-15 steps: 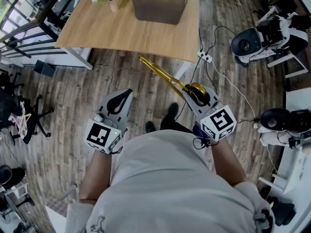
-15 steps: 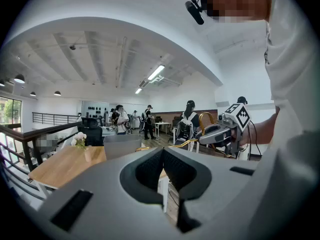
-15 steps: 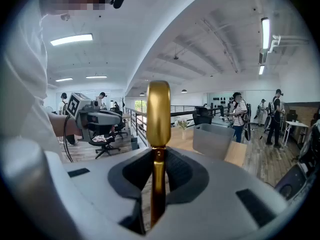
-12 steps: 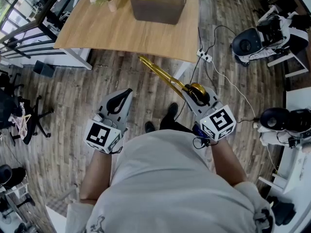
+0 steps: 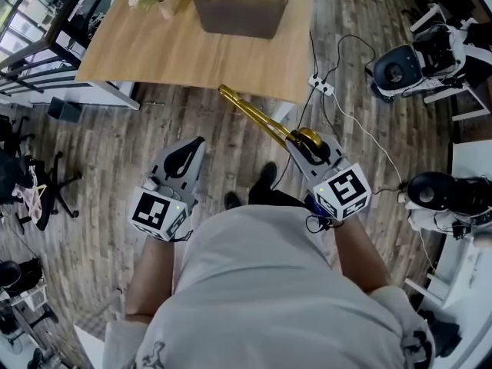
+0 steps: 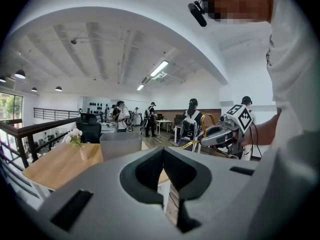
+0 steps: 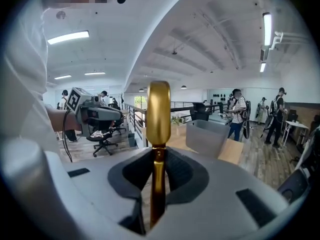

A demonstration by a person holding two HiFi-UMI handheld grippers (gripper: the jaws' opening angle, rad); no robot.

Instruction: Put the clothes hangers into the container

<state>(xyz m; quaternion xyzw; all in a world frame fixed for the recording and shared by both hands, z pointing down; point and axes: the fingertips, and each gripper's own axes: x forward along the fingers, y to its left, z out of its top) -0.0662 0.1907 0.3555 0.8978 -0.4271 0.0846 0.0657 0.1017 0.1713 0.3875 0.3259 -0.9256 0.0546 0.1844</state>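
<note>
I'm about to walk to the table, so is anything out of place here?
Nothing is spilled or damaged. Only a power strip and loose cables lie on the floor by the table corner, a possible snag. The right tongs grip the hanger.

1 gold metal hanger (image 5: 257, 118) — clamped at the base of its hook in the right gripper (image 5: 298, 146), the hook's curve rising past the jaws, the long slim arms slanting out toward the table (image 5: 154, 52). The container (image 5: 242, 6) — a grey translucent bin — stands upright on the wooden top, well apart from the hanger.
</note>
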